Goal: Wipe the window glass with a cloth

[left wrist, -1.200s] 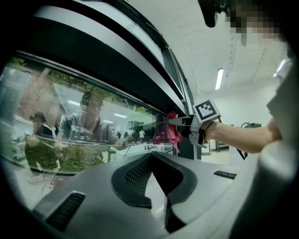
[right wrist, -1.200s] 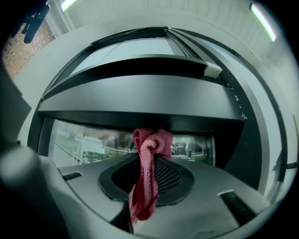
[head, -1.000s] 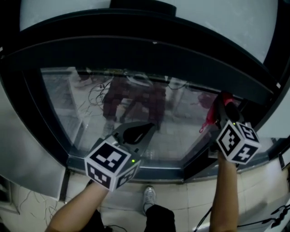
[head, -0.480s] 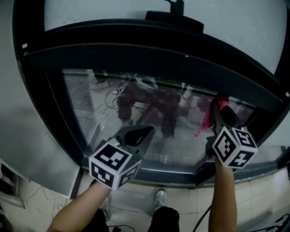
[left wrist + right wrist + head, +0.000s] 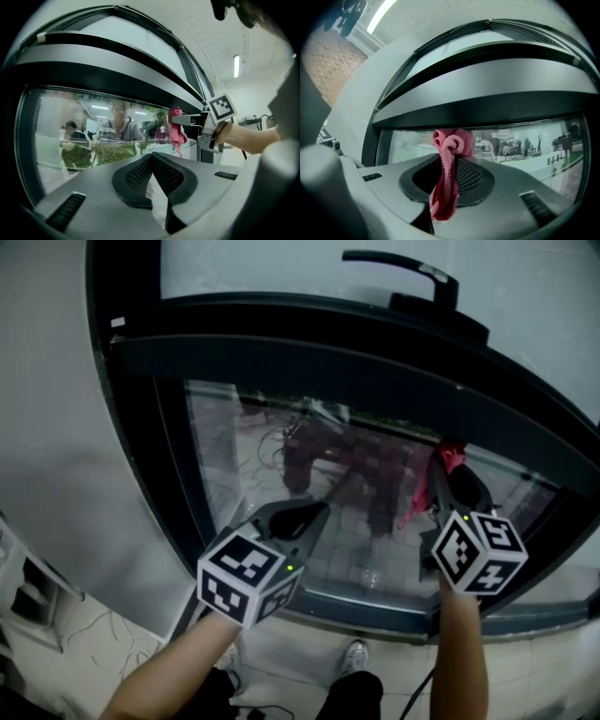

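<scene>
A pink cloth (image 5: 448,461) hangs bunched from my right gripper (image 5: 452,465), which is shut on it close to the window glass (image 5: 281,465) at the pane's right end. In the right gripper view the cloth (image 5: 449,173) droops down between the dark pads (image 5: 471,176). From the left gripper view the cloth (image 5: 176,132) dangles off the other gripper's tips. My left gripper (image 5: 314,512) is shut with nothing in it; its pads (image 5: 161,176) meet at the tips. It points at the lower middle of the pane, a short way off.
A thick black frame (image 5: 309,357) surrounds the pane, with a black handle (image 5: 412,277) on the upper sash. A grey wall (image 5: 66,456) stands to the left. Tiled floor (image 5: 300,652) and the person's shoe (image 5: 354,656) lie below.
The head view has tilted up and to the left, so the handle and left wall show more. Both grippers keep their spots by the pane, the cloth still held.
</scene>
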A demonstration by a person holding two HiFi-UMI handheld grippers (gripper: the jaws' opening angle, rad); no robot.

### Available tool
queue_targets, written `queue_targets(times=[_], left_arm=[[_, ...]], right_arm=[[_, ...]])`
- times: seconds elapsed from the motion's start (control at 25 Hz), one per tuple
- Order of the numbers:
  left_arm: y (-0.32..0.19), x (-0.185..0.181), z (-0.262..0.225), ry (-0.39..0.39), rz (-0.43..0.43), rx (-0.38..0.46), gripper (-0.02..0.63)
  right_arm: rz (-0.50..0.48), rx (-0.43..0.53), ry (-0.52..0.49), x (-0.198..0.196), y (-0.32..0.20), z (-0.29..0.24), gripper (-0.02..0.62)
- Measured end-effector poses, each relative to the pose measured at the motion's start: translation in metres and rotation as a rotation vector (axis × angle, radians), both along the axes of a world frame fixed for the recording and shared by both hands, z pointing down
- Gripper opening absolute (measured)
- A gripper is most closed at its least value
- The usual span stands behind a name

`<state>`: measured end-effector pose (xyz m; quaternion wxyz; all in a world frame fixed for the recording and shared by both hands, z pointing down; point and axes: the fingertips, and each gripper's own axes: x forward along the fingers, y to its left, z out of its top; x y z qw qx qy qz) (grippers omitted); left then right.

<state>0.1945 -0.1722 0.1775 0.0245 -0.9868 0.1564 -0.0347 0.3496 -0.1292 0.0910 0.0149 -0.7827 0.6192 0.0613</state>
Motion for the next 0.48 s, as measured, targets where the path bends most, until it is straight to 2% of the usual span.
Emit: queue_targets(times=[0.48], left_arm=[[-0.04, -0.075, -0.004, 0.011, -0.118, -0.006, 0.006]], right_arm=[[-0.136, 0.012, 0.017, -0.077, -0.063, -0.004, 0.071]])
